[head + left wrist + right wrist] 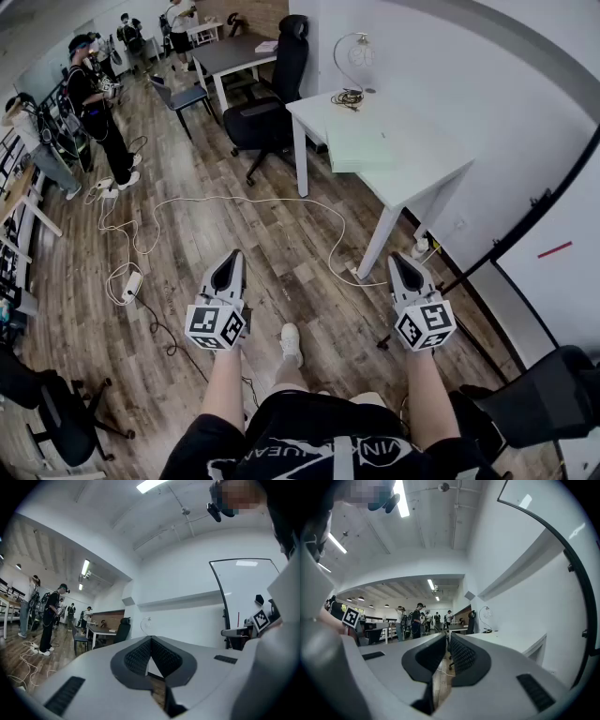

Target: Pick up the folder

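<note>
The folder (358, 148) is pale green and lies flat on the white table (417, 183) at the upper right of the head view. Both grippers are held out level over the wooden floor, well short of the table and apart from the folder. My left gripper (231, 255) has its jaws together with nothing between them, as the left gripper view (150, 640) also shows. My right gripper (400, 257) is nearer the table's front leg, and its jaws (447, 635) are likewise closed and empty. From the right gripper view the table (520, 641) stretches ahead on the right; I cannot make out the folder there.
A desk lamp (354, 56) and a coiled cable stand at the table's far end. A black office chair (267, 112) sits left of the table. White cables (187, 211) trail over the floor. Several people (94, 103) stand far left. Another black chair (544, 394) is at my right.
</note>
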`<state>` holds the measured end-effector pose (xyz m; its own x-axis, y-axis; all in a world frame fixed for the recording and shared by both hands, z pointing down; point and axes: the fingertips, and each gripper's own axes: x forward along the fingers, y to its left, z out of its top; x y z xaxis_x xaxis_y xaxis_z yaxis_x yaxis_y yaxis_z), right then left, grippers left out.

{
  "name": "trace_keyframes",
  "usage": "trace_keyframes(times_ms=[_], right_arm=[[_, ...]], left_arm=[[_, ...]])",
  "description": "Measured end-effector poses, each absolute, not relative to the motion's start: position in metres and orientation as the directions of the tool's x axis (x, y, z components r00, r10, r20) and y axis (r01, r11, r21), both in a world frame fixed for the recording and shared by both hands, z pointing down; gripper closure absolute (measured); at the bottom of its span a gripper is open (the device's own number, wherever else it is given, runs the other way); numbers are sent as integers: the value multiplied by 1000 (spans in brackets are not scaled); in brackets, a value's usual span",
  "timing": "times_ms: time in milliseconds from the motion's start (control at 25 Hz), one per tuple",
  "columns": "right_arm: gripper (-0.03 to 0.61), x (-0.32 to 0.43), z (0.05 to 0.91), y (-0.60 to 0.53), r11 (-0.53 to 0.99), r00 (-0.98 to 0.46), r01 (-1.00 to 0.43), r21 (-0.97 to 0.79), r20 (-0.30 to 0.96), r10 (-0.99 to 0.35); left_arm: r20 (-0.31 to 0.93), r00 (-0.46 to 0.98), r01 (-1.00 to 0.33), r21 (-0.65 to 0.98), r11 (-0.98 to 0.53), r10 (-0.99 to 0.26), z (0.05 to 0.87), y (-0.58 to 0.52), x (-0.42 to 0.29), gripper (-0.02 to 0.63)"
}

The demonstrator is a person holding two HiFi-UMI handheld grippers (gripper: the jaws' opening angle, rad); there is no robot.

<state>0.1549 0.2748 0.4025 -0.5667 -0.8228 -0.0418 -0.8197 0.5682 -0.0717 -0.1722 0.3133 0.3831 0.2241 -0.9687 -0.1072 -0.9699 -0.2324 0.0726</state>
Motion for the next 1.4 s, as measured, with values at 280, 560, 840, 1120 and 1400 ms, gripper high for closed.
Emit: trace_keyframes(times_ms=[280,560,840,1120,1400], right_arm=[[534,144,413,225,552,-551,-830,-80,-35,-833],[534,124,430,173,547,-550,-834,-68,15,-835],[532,113,436,120,517,-523,-850,-99,39,-851],[532,102,448,76,461,-473,-877,-132,80,-877],[531,85,460,30,432,-452,-885,-175,97,-886]], left_arm=[[-104,225,-970,73,-233,-969,392,258,-187,600],[-86,213,-970,102,-221,-973,409,200,-208,600],[-59,245,-961,117,-250,-968,416,138,-212,600],[-37,310,-940,135,-312,-950,421,84,-216,600],[-23,379,-916,130,-378,-925,427,24,-223,600]])
